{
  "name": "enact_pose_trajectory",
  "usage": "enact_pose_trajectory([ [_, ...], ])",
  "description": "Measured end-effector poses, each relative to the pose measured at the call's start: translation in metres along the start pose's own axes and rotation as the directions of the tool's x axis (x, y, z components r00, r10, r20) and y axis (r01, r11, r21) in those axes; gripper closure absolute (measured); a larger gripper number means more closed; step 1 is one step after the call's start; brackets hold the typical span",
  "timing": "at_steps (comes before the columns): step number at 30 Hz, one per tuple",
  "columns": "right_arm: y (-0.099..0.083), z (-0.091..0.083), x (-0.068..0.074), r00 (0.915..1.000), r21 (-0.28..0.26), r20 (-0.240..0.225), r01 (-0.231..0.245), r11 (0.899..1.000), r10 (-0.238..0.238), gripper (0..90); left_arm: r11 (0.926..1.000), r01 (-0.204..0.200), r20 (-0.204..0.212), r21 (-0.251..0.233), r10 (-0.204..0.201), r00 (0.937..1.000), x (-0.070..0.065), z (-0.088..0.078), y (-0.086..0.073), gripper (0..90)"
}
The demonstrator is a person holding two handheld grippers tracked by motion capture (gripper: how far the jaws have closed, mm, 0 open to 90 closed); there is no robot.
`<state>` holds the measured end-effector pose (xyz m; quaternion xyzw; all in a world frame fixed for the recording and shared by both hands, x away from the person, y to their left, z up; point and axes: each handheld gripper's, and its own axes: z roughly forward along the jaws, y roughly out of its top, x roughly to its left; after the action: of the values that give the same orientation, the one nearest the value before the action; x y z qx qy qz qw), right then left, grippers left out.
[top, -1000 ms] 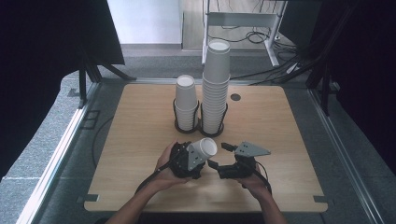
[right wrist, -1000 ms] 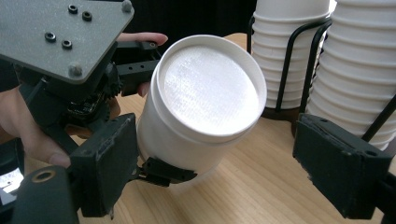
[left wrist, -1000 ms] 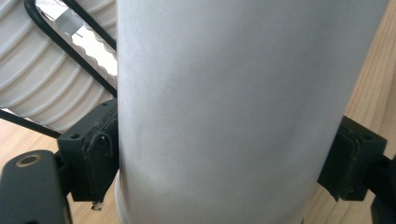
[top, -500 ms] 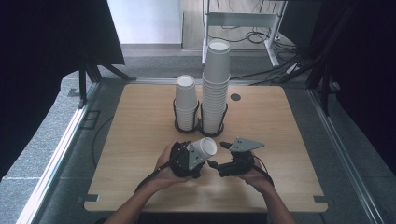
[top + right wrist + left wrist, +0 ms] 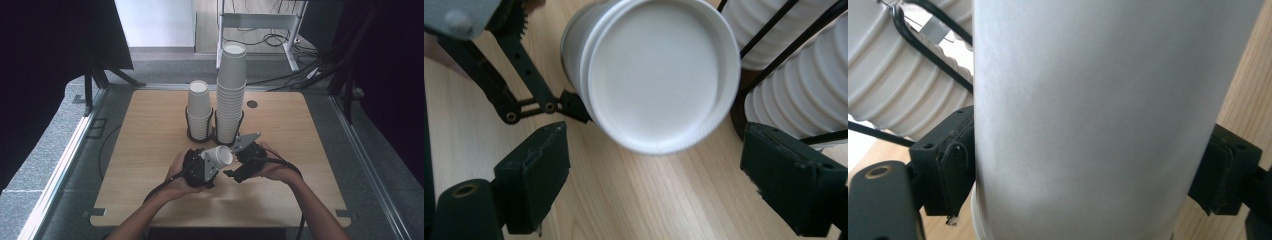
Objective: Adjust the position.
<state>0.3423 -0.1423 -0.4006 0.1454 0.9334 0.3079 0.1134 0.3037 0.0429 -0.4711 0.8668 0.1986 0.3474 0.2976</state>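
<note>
White cup (image 5: pixel 220 156) clamped in left tongs (image 5: pixel 1088 170); open right tongs (image 5: pixel 659 185) now higher, closer.

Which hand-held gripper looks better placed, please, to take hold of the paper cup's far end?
Probably the right hand-held gripper: its jaws stand open, facing the paper cup, which the left hand-held gripper already clamps.

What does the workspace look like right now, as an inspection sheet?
Surface: wooden table, round hole near the far edge.
Job's things: white cup lying sideways in the left tool; short stack and tall stack in black wire holders.
Clutter: nothing seen.
Grippers: left tool shut on the cup's wall; right tool open, facing the cup's end, apart from it.
Cables: black leads trail from both tools; more on the floor beyond.
Surroundings: grey carpet, dark curtains, metal frame.
</note>
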Motion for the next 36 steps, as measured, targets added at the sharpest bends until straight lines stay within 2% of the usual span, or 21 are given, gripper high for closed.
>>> enact_pose_trajectory([
  [3,0.011,0.001,-0.003,0.9994,0.079,-0.014,0.033,0.996,-0.032,10.9,0.9994,-0.035,-0.020,0.003,0.035,0.9992,-0.003,0.001,0.004,13.5],
  [6,0.020,0.004,-0.006,0.9973,0.150,-0.036,0.069,0.986,-0.064,10.3,0.9976,-0.069,-0.027,0.009,0.069,0.9972,-0.006,0.002,0.007,13.5],
  [10,0.031,0.009,-0.009,0.9952,0.231,-0.074,0.080,0.970,-0.064,9.6,0.9950,-0.098,-0.043,0.016,0.099,0.9942,-0.009,0.001,0.011,13.5],
  [13,0.037,0.014,-0.011,0.9920,0.252,-0.118,0.073,0.965,-0.044,9.9,0.9920,-0.125,-0.062,0.017,0.126,0.9901,-0.010,0.001,0.014,13.5],
  [15,0.040,0.017,-0.013,0.9886,0.276,-0.143,0.084,0.957,-0.046,10.5,0.9915,-0.129,-0.074,0.014,0.130,0.9888,-0.012,0.003,0.015,13.5],
  [18,0.044,0.023,-0.014,0.9846,0.313,-0.168,0.099,0.945,-0.047,12.4,0.9848,-0.172,-0.081,0.025,0.173,0.9815,-0.014,0.003,0.016,13.5],
  [20,0.045,0.027,-0.014,0.9825,0.342,-0.179,0.111,0.933,-0.051,13.8,0.9843,-0.176,-0.096,0.016,0.177,0.9796,-0.016,0.003,0.016,13.5],
  [21,0.045,0.029,-0.015,0.9817,0.354,-0.185,0.108,0.929,-0.044,15.3,0.9806,-0.194,-0.099,0.030,0.196,0.9757,-0.016,0.002,0.016,13.5],
  [23,0.045,0.032,-0.016,0.9812,0.369,-0.190,0.101,0.924,-0.031,18.5,0.9825,-0.186,-0.105,0.012,0.186,0.9769,-0.018,0.003,0.016,13.5],
  [25,0.043,0.035,-0.017,0.9784,0.370,-0.205,0.100,0.923,-0.024,20.1,0.9836,-0.180,-0.103,0.008,0.180,0.9783,-0.019,0.003,0.016,13.4],
  [26,0.043,0.036,-0.017,0.9779,0.370,-0.208,0.103,0.923,-0.026,20.8,0.9812,-0.192,-0.105,0.019,0.193,0.9756,-0.018,0.003,0.015,13.3],
  [28,0.040,0.037,-0.019,0.9761,0.357,-0.215,0.108,0.928,-0.031,21.7,0.9840,-0.178,-0.094,0.011,0.178,0.9796,-0.018,0.004,0.014,12.9],
  [32,0.036,0.038,-0.019,0.9731,0.346,-0.229,0.107,0.932,-0.027,22.7,0.9851,-0.172,-0.077,0.011,0.172,0.9821,-0.019,0.004,0.014,10.0],
  [33,0.035,0.038,-0.019,0.9734,0.344,-0.227,0.111,0.932,-0.033,22.8,0.9881,-0.154,-0.060,0.002,0.154,0.9863,-0.019,0.003,0.014,8.7],
  [35,0.032,0.037,-0.020,0.9756,0.332,-0.216,0.109,0.937,-0.037,22.8,0.9873,-0.159,-0.049,-0.003,0.158,0.9861,-0.017,0.000,0.015,5.0],
  [36,0.030,0.037,-0.020,0.9775,0.327,-0.209,0.096,0.940,-0.027,22.9,0.9903,-0.137,-0.046,-0.019,0.137,0.9896,-0.018,-0.001,0.014,4.1],
])
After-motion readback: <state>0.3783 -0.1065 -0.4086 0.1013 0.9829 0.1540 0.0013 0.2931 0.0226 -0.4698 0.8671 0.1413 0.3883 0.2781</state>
